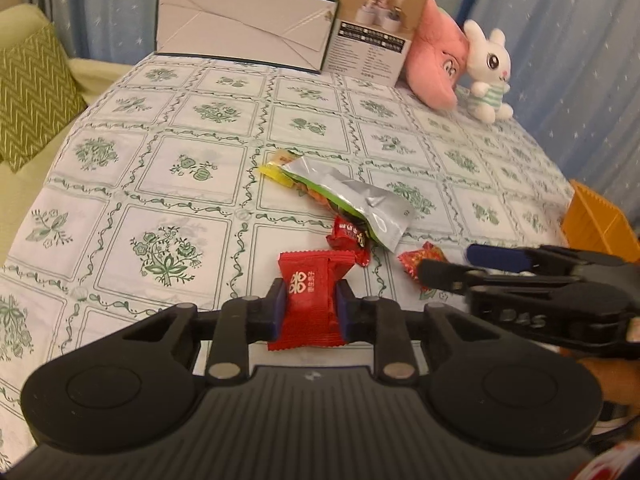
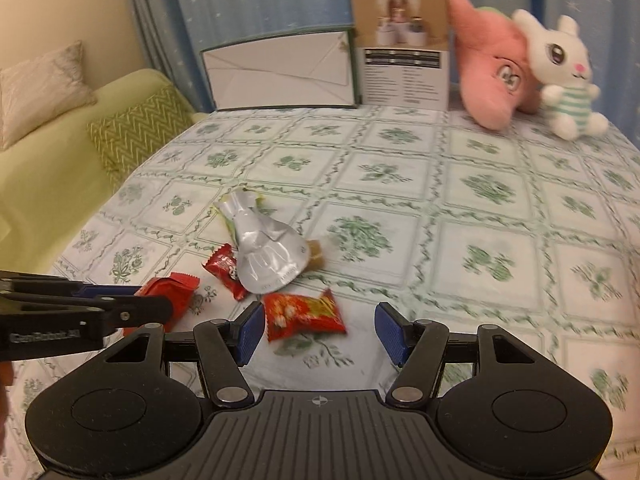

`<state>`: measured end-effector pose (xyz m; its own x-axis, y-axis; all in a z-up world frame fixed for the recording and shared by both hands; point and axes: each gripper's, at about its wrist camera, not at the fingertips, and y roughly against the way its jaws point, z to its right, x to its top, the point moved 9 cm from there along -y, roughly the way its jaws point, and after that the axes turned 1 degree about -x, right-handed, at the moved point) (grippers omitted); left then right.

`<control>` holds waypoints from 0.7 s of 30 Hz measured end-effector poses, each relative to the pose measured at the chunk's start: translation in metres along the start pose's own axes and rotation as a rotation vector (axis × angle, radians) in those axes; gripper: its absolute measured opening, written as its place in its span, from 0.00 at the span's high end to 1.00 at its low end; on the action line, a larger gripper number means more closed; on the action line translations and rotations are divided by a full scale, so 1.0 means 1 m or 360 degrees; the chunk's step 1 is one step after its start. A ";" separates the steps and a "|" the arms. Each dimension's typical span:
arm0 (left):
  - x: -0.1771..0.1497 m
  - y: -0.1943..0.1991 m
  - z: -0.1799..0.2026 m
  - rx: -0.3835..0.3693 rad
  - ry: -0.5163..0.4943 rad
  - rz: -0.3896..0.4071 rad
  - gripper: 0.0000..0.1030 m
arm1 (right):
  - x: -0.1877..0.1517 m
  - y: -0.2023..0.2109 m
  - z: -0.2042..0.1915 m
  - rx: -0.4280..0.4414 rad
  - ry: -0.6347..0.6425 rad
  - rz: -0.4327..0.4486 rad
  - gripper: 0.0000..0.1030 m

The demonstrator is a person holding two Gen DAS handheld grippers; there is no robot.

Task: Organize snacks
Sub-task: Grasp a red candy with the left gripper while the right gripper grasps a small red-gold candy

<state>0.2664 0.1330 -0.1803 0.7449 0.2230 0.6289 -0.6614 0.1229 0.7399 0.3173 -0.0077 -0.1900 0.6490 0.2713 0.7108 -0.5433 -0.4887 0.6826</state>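
Red wrappers number three at lower centre beside one silver pouch (image 1: 352,200), one red packet (image 1: 311,300) clamped in the left gripper (image 1: 310,308), while the right gripper (image 2: 320,330) hovers spread over a patterned candy (image 2: 304,314).

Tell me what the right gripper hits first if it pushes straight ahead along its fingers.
Most likely the red-and-yellow candy. It lies just past the open right gripper, slightly toward its left finger. Beyond it is the silver pouch. Depth is uncertain, so the gripper may pass above the candy.
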 end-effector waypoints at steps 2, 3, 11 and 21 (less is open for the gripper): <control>0.001 0.001 -0.001 -0.0007 0.0019 0.0005 0.78 | 0.001 -0.010 -0.004 -0.0015 0.0050 -0.0011 0.48; 0.001 0.001 -0.001 -0.0013 0.0022 0.0008 0.78 | 0.001 -0.014 -0.005 -0.0030 0.0082 -0.0021 0.51; 0.001 0.002 0.002 -0.0026 0.0022 0.0018 0.78 | -0.005 -0.010 -0.006 -0.0129 0.0154 -0.0002 0.68; -0.005 0.016 0.032 -0.0066 -0.0049 0.0022 0.78 | -0.018 0.049 -0.001 -0.0198 0.0047 0.0032 0.68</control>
<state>0.2548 0.1025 -0.1640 0.7377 0.1948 0.6464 -0.6742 0.1603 0.7210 0.2786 -0.0353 -0.1690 0.6220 0.2878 0.7282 -0.6193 -0.3883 0.6824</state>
